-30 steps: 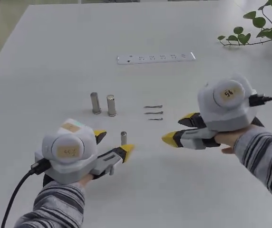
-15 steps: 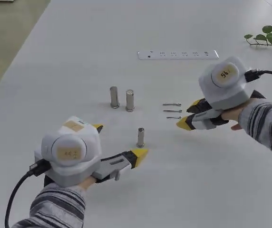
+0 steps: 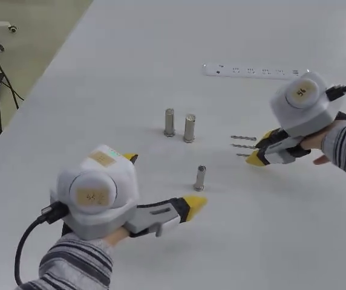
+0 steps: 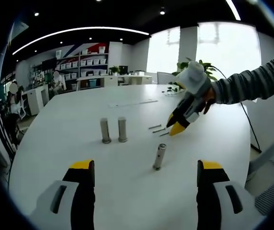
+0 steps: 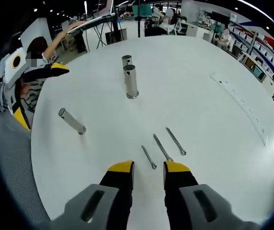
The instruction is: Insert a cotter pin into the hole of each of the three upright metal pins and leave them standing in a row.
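Three cotter pins (image 5: pixel 161 146) lie at twelve o'clock just ahead of my right gripper (image 5: pixel 149 168), its jaws a narrow gap apart and empty. I should come down squarely over the nearest and pinch it mid-length. My left gripper (image 4: pixel 145 166) gapes wide and empty, with the lone metal pin (image 4: pixel 159 156) upright at twelve o'clock.

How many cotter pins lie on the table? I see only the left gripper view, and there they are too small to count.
Observer: Three cotter pins lie side by side; the right gripper view shows them clearly.
Operator: Does the right gripper hold one of them?
Observer: No. The right gripper has its fingers slightly apart, with bare table between them. The pins lie just ahead of the tips, none gripped.
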